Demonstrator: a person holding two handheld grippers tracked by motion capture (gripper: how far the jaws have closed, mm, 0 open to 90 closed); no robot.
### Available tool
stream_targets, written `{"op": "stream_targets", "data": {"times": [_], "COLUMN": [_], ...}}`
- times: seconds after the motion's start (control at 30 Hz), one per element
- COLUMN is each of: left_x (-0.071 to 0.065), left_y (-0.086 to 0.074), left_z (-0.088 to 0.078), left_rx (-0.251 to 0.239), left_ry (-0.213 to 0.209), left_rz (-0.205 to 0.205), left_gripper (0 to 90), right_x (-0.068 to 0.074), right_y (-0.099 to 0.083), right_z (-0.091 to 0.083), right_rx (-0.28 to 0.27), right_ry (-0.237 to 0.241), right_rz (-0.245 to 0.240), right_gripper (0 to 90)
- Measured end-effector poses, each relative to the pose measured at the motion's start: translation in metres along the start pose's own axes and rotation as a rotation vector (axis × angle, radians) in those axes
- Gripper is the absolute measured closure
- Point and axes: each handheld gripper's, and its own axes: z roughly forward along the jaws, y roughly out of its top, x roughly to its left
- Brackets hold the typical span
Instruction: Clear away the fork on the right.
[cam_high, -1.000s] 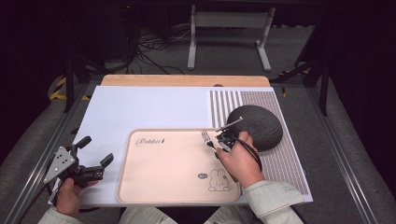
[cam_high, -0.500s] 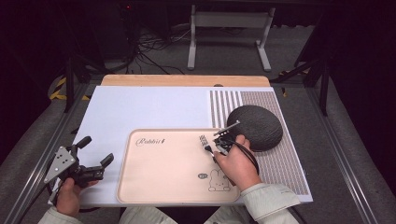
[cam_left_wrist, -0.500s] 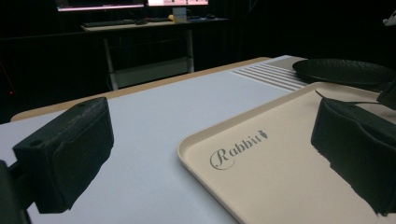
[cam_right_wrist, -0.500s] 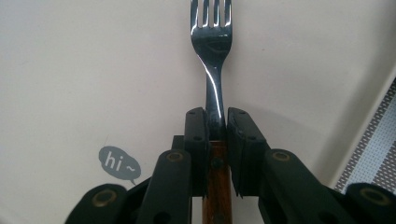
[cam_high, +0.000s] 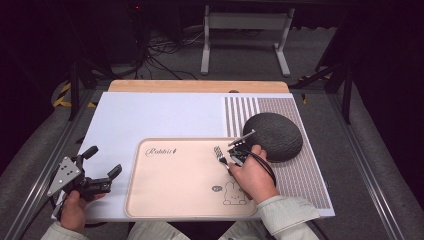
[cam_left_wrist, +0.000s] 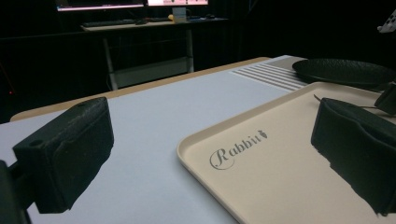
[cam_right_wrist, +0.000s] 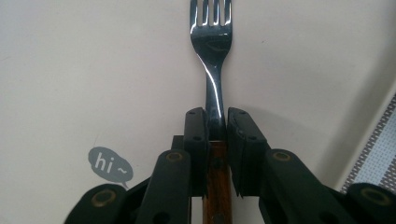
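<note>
Gripping one fork, right claw

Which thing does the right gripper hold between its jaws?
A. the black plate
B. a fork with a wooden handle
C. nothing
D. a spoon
B: in the right gripper view the right gripper is shut on the fork, whose brown wooden handle runs down between the jaws, above the beige tray.

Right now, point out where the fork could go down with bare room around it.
The tray is bare between its Rabbit lettering and the rabbit drawing. The white mat is bare beyond the tray's far rim. It is crowded at the tray's right edge, where the right gripper holds the fork beside the dark plate.
</note>
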Motion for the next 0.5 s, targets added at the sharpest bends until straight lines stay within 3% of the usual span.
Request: {"op": "stream_targets", "data": {"times": [0.1, 0.2, 0.4, 0.5], "left_x": [0.000, 0.000, 0.000, 0.000], "left_y": [0.000, 0.000, 0.000, 0.000], "left_z": [0.000, 0.000, 0.000, 0.000], "left_rx": [0.002, 0.000, -0.001, 0.000], "left_ry": [-0.002, 0.000, 0.002, -0.001], "left_rz": [0.000, 0.000, -0.001, 0.000], "left_gripper": [0.0, 0.0, 0.0, 0.0], "right_x": [0.001, 0.002, 0.003, 0.004], "right_y": [0.001, 0.002, 0.006, 0.009], "right_z": [-0.002, -0.006, -0.017, -0.023], "right_rx": [-0.010, -0.028, -0.075, -0.110], "right_ry": [0.001, -0.006, -0.009, -0.014], "right_rz": [-0.003, -0.023, -0.073, -0.134], "right_gripper": [68.2, 67.3, 76.7, 88.3]}}
